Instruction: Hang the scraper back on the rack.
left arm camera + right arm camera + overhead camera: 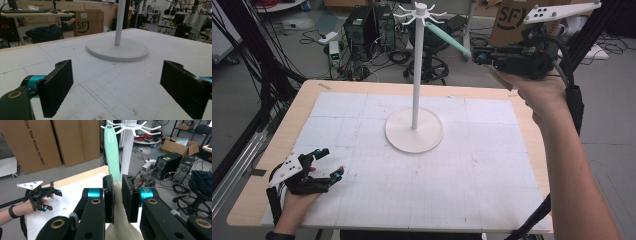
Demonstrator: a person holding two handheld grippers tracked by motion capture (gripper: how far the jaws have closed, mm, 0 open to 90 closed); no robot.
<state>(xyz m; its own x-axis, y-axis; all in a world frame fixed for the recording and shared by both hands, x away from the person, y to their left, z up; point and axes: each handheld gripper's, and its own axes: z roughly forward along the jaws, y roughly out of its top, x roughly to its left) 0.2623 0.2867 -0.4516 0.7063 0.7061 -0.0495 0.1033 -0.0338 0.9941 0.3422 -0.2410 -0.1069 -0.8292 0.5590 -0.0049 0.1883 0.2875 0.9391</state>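
Observation:
A white stand (415, 75) with a round base (414, 131) rises from the middle of the mat, and a ring of hooks (421, 12) crowns it. My right gripper (482, 56) is held high to the right of the pole, shut on a spatula (447, 37). In the right gripper view the pads (109, 195) clamp the spatula's cream blade. Its mint-green handle (112, 152) points up toward the hooks (130, 127), with its tip beside one prong. My left gripper (330, 162) rests open at the mat's near left corner, with nothing between its pads (56, 85).
A white gridded mat (362, 200) covers the wooden table (307, 95). Past the far edge stand computer towers (362, 25), a chair and tangled cables, with cardboard boxes (32, 142) on the floor. Black frame poles (242, 60) run along the left side.

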